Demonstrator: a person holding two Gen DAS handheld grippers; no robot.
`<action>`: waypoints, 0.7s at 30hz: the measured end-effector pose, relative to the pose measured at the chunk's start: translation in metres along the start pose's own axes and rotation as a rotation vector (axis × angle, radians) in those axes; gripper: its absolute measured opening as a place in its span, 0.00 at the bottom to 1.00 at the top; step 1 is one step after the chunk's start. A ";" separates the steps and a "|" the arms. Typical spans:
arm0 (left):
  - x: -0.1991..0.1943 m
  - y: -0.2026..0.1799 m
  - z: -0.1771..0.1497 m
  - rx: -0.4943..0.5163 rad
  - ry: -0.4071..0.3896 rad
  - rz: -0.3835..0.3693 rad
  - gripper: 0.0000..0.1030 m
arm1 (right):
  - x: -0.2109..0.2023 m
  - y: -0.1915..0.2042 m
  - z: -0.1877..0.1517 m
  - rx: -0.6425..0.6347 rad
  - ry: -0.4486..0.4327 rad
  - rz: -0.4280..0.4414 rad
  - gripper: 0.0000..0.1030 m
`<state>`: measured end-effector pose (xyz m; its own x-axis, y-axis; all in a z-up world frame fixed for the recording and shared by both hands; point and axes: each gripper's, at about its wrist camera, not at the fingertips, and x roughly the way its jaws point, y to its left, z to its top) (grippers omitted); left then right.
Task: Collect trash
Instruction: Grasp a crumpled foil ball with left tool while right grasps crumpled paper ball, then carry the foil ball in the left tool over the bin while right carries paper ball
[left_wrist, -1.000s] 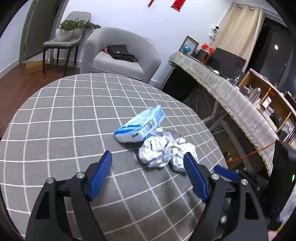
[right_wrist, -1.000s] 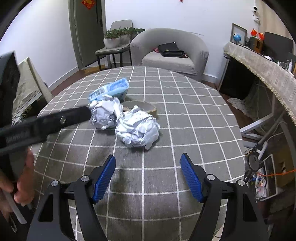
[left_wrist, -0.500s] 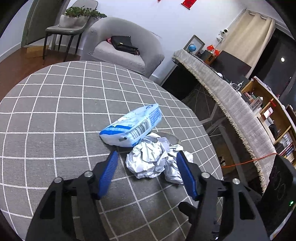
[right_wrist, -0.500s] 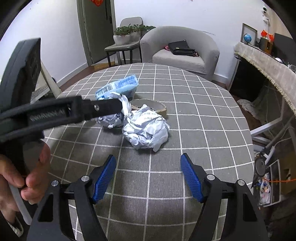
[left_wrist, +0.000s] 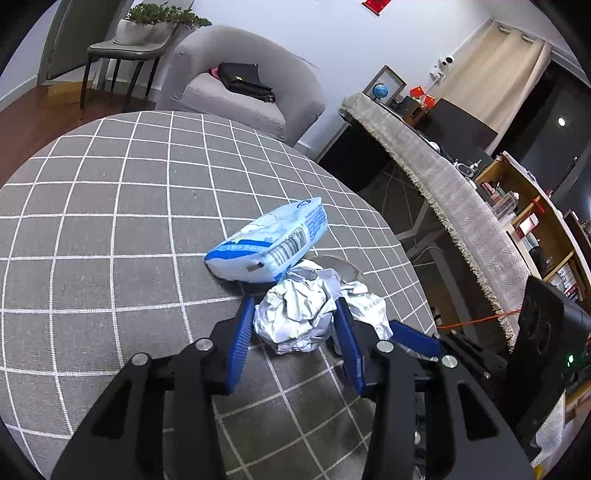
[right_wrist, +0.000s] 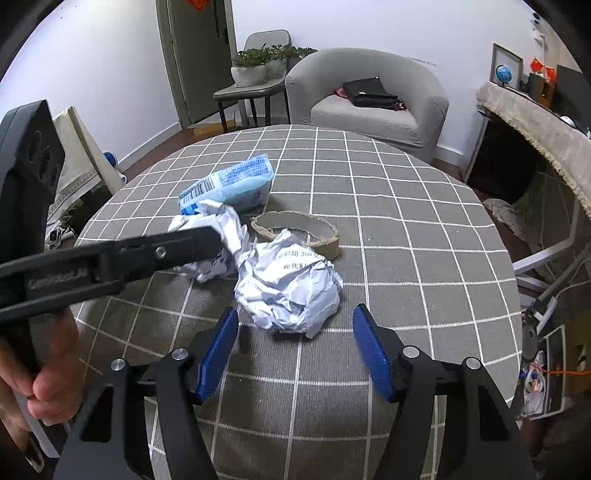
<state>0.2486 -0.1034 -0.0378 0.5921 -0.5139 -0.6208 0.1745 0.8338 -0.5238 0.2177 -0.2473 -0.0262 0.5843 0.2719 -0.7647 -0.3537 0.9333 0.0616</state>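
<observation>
A: Left gripper (left_wrist: 295, 317)?
B: Jaws just closing, pads flank first paper ball (left_wrist: 295, 317); real contact — can't tell.
A: Right gripper (right_wrist: 291, 341)?
B: Also closing, still wide, empty. Second paper ball (right_wrist: 291, 291) just ahead.

The round counter (right_wrist: 406, 229) wears a grey cloth with a white grid. Lying on it, bunched together toward one side: a blue-and-white packet (right_wrist: 229, 182), two crumpled paper balls (right_wrist: 291, 284) (right_wrist: 214, 236) touching each other, and a flattened cardboard ring (right_wrist: 299, 229) just behind the nearer ball.
</observation>
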 end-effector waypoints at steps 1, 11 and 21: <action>-0.001 0.000 -0.001 0.002 0.003 -0.004 0.45 | 0.000 0.001 0.001 0.001 -0.002 -0.002 0.63; -0.024 0.014 -0.004 0.049 0.001 0.017 0.45 | 0.011 0.004 0.013 -0.004 0.006 -0.018 0.63; -0.051 0.047 -0.004 0.034 -0.019 0.054 0.45 | 0.019 0.020 0.020 -0.026 0.013 -0.054 0.55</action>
<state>0.2235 -0.0393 -0.0328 0.6164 -0.4638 -0.6364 0.1678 0.8669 -0.4694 0.2366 -0.2190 -0.0269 0.5934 0.2179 -0.7748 -0.3406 0.9402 0.0036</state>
